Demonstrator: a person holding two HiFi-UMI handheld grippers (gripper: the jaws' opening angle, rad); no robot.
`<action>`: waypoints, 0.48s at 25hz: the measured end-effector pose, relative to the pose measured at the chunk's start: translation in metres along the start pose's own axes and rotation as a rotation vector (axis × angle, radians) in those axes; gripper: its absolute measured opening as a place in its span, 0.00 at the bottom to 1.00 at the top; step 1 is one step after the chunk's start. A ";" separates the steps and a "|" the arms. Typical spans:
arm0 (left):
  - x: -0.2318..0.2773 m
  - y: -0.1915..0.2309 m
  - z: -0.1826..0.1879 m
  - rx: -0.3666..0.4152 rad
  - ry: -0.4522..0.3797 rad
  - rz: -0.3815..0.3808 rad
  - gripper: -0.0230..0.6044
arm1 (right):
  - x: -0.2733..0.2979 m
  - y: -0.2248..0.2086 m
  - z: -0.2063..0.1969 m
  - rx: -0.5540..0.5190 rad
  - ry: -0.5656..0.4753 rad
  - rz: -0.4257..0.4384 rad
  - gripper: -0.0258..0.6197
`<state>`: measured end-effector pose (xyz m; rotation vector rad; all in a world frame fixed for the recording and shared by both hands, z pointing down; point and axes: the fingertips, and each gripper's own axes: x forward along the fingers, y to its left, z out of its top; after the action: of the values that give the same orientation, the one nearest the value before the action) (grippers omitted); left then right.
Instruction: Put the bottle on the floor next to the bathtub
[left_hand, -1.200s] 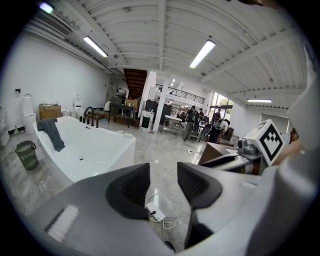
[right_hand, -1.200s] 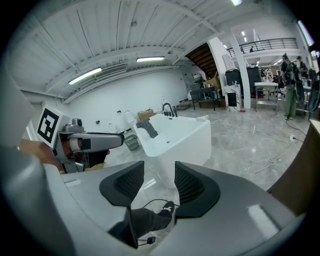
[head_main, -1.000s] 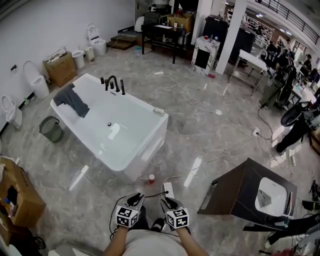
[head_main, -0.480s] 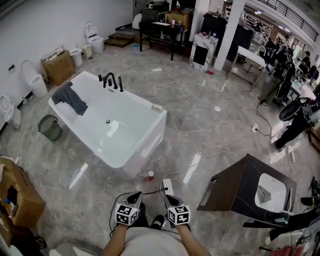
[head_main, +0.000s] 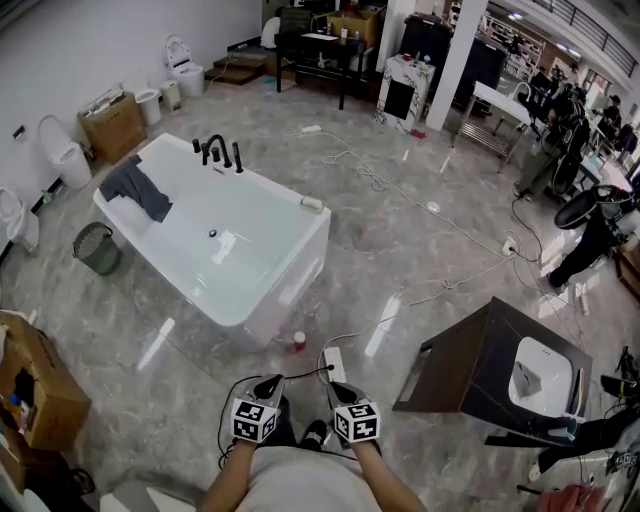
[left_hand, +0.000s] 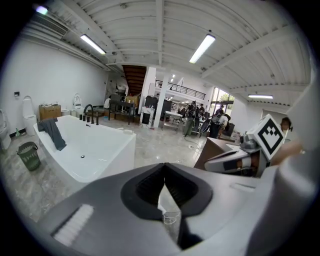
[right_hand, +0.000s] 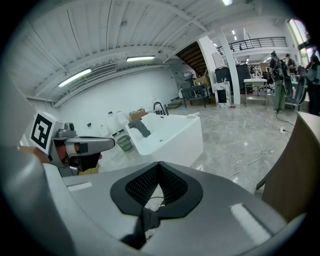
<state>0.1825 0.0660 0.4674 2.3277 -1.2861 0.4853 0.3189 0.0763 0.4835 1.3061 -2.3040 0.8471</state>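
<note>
Head view only: bottle (head_main: 299, 341), small and red-topped, on the floor (head_main: 420, 250) just beside the near corner of the white bathtub (head_main: 285, 275), apart from both tools. Likewise only there: white power strip (head_main: 334, 364) just ahead of the tools, dark cabinet (head_main: 465, 365) to the right, cardboard box (head_main: 35, 385) at the left edge.

Left tool (head_main: 268, 384): held low in front of the body, pads pressed together, nothing between them. Right tool (head_main: 333, 388): close beside it, likewise closed and empty.

Left gripper view: bathtub side-on at the left, grey cloth (left_hand: 52, 132) hanging over its rim, green bin (left_hand: 28, 156) on the floor beside it, black tap (left_hand: 90, 112) at the far end, and the right tool with its marker cube at the right edge. Bottle not to be made out here.

Right gripper view: the same bathtub farther off and seen from the other side, the left tool at the left edge, long ceiling lamps (right_hand: 75, 77) overhead.

Writing: only black-and-white square patterns on the two cubes. Any other print too small to read.
</note>
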 end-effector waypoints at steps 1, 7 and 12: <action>0.001 -0.001 0.000 0.002 0.002 0.000 0.13 | 0.000 0.000 -0.001 0.000 0.003 0.002 0.04; 0.002 -0.002 -0.004 -0.003 0.015 0.002 0.13 | -0.002 -0.005 -0.006 0.004 0.023 -0.006 0.04; 0.006 -0.003 -0.006 0.022 0.026 0.008 0.13 | -0.001 -0.007 -0.003 0.003 0.018 -0.005 0.04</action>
<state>0.1869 0.0665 0.4747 2.3271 -1.2842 0.5330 0.3261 0.0765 0.4875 1.2988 -2.2856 0.8576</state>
